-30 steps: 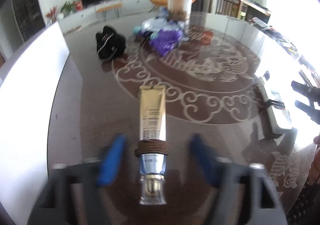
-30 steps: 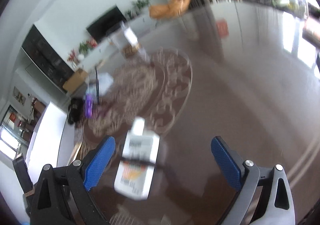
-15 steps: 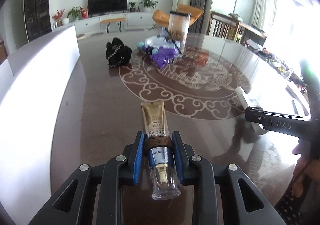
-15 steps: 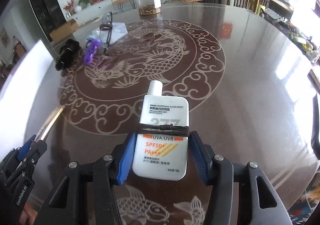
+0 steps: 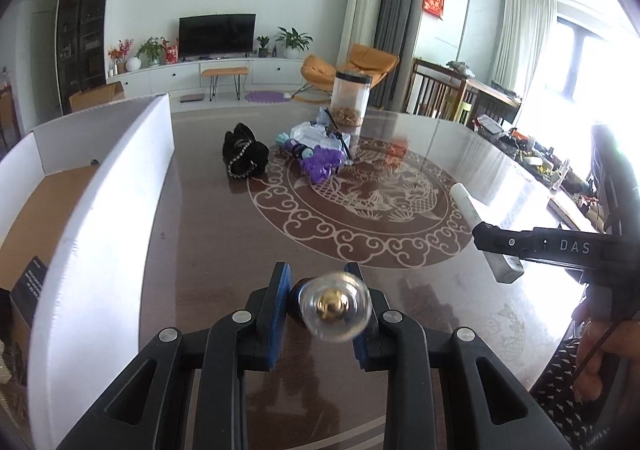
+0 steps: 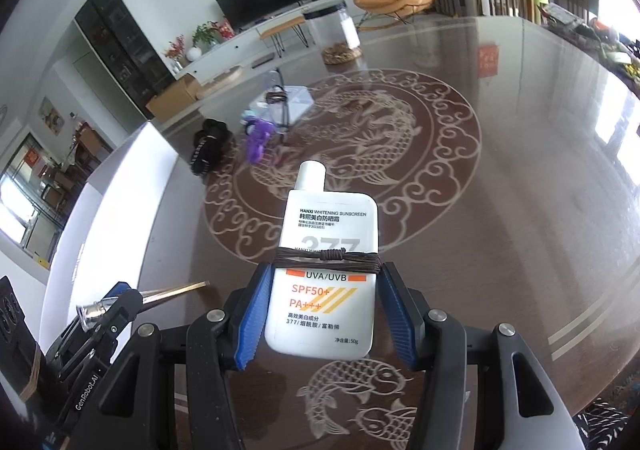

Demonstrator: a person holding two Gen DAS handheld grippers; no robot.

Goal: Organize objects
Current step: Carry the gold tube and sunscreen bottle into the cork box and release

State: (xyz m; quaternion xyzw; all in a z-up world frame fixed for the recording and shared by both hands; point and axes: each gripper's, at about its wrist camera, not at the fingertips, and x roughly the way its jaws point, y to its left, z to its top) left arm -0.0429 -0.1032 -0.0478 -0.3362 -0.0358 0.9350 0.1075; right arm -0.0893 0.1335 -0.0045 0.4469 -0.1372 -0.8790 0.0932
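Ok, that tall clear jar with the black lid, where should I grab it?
Take the clear jar round its body just under the black lid, coming in level from its right in the left wrist view. It stands upright and round, and clutter crowds its near left side. It may be wide for the jaws.

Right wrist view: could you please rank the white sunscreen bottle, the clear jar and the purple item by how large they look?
1. White sunscreen bottle, though its nearness to the camera inflates it.
2. Clear black-lidded jar.
3. Purple item.
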